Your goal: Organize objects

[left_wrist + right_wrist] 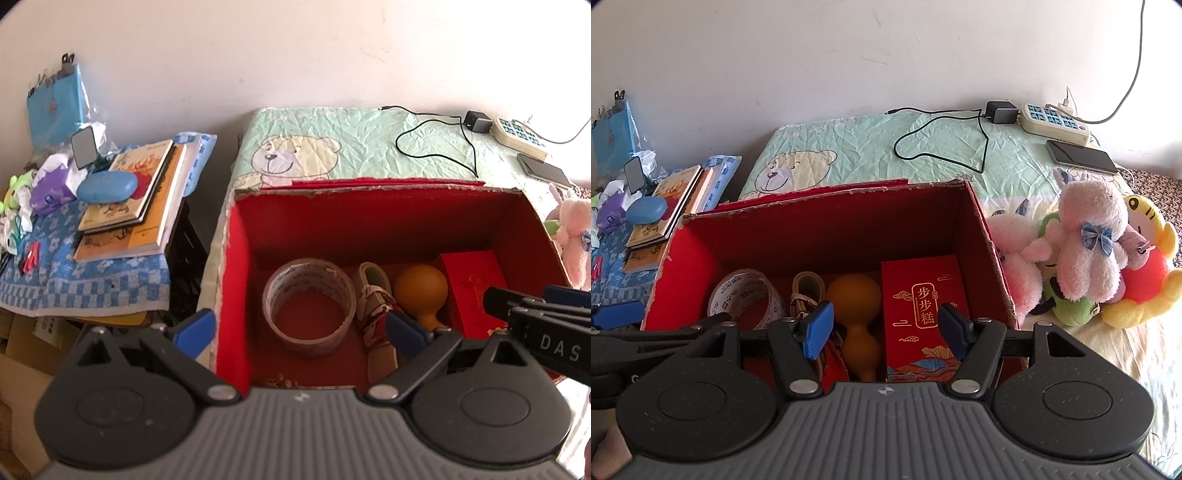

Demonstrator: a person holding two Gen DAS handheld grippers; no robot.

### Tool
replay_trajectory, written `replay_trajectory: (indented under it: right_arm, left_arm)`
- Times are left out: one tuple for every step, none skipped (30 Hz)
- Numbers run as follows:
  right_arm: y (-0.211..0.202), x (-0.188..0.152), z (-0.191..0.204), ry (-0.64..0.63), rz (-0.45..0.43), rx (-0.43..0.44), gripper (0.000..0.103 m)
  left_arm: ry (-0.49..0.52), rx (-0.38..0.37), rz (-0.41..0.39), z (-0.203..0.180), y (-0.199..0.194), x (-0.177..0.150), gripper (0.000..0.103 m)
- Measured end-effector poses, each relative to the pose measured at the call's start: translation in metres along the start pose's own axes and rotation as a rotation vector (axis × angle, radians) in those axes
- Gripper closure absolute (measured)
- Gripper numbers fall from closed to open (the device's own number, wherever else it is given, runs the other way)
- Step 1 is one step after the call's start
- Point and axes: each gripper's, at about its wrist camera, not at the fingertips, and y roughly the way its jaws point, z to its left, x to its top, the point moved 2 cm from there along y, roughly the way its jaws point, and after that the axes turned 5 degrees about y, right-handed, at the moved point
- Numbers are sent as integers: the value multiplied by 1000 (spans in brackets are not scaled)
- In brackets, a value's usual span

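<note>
From the left wrist view, the left tool [299, 328] hangs over the near edge of an open red cardboard box [236, 266] with a ragged rim, which sits on a bed under a pale green bear-print sheet [332, 140]. Its blue-padded fingers [194, 326] stand wide apart and hold nothing. On the box floor lie, left to right, a roll of clear printed packing tape [308, 306] lying flat, a small beige shoe with red trim [373, 295], an orange gourd-shaped wooden piece [419, 290] and a red gift carton [472, 288]. Left of the bed, a stack of orange-covered books [136, 199] with a blue oval case [107, 186] on top rests on a blue-and-white patterned cloth [81, 280].

From the right wrist view, the right tool [884, 330] hovers above the same box [993, 258], its fingers [818, 330] spread and empty, framing the red gift carton [923, 310] with gold lettering. The gourd [855, 306] lies just beside the carton, then the shoe [807, 291] and the tape [746, 295]. Right of the box, a pink plush rabbit with a blue bow [1086, 236] leans among green and yellow soft toys [1145, 280]. Behind them lie a white power strip [1052, 120], a black charger with cable [999, 110] and a dark phone [1080, 155].
</note>
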Motion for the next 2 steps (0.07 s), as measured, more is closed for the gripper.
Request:
replay_trajectory:
  right_arm:
    - [-1,0,0,-2,-3,-4,38]
    - [-1,-1,0,-1,-5,-5,38]
  left_arm:
    - [2,0,-2,-1,-1,0,9]
    - [-1,0,-1,-1,-2,-1,9]
